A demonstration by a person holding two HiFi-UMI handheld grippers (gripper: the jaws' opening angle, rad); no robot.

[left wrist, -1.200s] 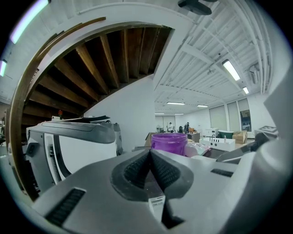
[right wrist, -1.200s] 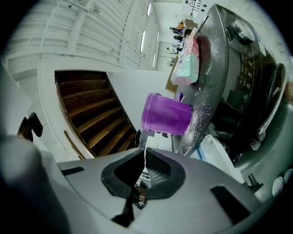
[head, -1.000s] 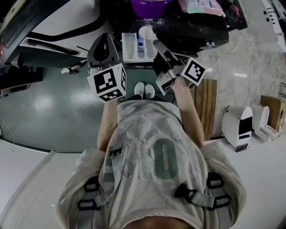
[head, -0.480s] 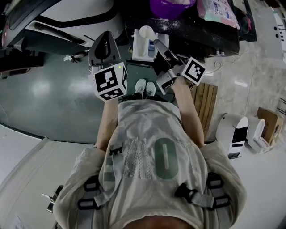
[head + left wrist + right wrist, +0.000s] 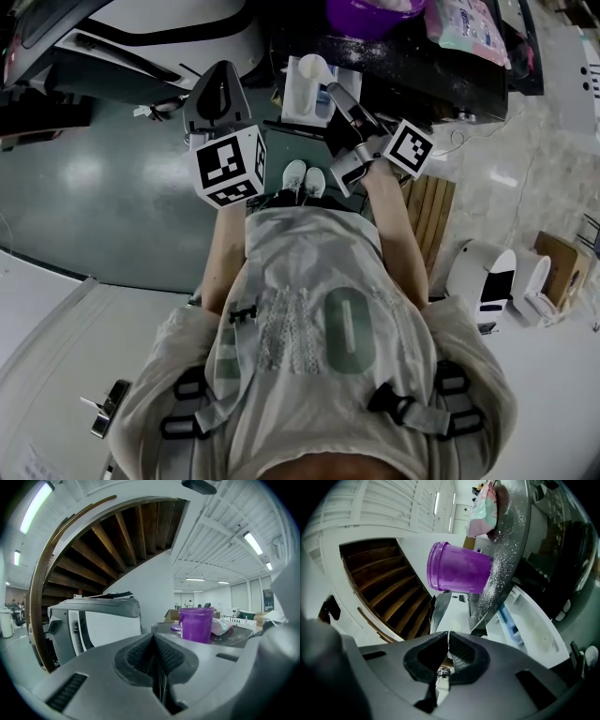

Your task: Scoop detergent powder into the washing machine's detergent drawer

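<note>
You are holding the left hand-held gripper [image 5: 153, 639] and right hand-held gripper [image 5: 447, 641] clenched on nothing. The drawer [image 5: 300, 94] is sitting open at 12 o'clock. Reaching past it, you are risking knocking the purple tub [image 5: 459, 569].

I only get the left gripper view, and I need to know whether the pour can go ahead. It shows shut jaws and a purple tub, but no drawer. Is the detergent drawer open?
Observer: Yes. In the head view the white detergent drawer stands pulled out toward the person.
Operator: Where is the scoop?
Observer: The right gripper is shut on its handle. The white scoop shows over the drawer's far end.
Operator: Anything spilled?
Observer: The right gripper view shows white powder scattered on the dark top beside the purple tub.
</note>
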